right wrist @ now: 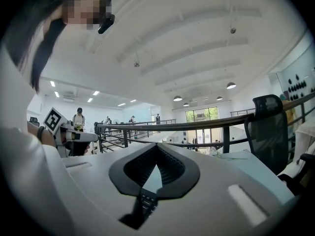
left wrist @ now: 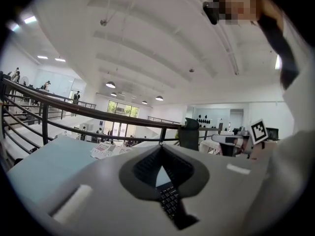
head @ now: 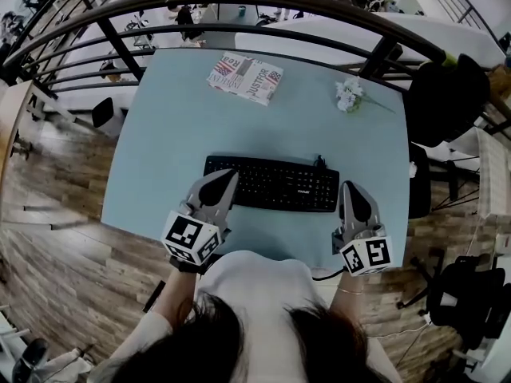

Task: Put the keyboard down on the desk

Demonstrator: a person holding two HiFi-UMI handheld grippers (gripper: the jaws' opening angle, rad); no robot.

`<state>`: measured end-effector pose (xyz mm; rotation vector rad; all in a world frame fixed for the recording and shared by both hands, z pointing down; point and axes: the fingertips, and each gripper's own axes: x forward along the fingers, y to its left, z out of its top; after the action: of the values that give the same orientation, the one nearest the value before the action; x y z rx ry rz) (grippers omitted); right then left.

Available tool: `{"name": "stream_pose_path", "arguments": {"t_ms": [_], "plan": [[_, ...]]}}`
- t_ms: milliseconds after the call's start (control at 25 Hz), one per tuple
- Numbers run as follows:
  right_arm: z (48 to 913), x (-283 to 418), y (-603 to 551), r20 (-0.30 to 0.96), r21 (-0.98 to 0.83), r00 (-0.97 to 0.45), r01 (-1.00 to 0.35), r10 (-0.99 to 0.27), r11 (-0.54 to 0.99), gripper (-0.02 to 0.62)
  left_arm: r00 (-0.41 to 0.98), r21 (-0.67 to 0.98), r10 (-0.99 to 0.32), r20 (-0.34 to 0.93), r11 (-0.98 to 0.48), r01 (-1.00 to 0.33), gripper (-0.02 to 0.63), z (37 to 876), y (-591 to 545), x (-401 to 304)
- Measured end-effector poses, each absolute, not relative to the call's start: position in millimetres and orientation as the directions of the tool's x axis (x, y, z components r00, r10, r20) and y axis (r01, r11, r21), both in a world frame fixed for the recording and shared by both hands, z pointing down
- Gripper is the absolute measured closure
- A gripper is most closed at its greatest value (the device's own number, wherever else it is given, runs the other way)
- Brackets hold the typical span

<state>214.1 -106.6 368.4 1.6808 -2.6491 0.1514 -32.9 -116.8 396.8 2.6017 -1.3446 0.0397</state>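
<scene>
A black keyboard [head: 271, 183] lies flat on the pale blue desk [head: 172, 134], near its front edge. My left gripper [head: 230, 175] is shut, and its tips reach over the keyboard's left end. Just off the keyboard's right end is my right gripper [head: 348, 187], also shut. In the left gripper view the jaws meet at the tip [left wrist: 160, 147] with nothing between them, and keyboard keys [left wrist: 170, 200] show below through the gap. The right gripper view shows the same: tips together [right wrist: 156, 146], keys [right wrist: 146, 200] underneath. Both grippers point upward toward the ceiling.
A folded newspaper [head: 245, 78] lies at the desk's far side, and a small white flower bunch [head: 349, 94] at the far right. A dark railing [head: 263, 6] runs behind the desk. A black office chair [head: 447, 94] stands to the right.
</scene>
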Motion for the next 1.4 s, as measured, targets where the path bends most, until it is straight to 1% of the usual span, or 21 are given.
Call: {"name": "stream_pose_path", "arguments": {"t_ms": [440,920,1400], "plan": [[375.5,225.6,-107.5,0.071,-0.095,-0.400,-0.915,-0.914,0.393,0.595,0.570,0.174,-0.807,0.155,-0.545,-0.820,0.549,404.9,-125.5,-37.0],[374.8,219.9,-111.6,0.074,-0.087,-0.418,-0.907,-0.905,0.412,0.595,0.541,0.180,-0.819,0.191,-0.512,-0.840,0.549,415.3,-125.8,-47.4],[376.8,214.4,-113.4,0.078,-0.080,-0.421,-0.906,-0.903,0.416,0.595,0.519,0.179,-0.832,0.197,-0.490,-0.853,0.549,416.1,-128.6,-56.4]]}}
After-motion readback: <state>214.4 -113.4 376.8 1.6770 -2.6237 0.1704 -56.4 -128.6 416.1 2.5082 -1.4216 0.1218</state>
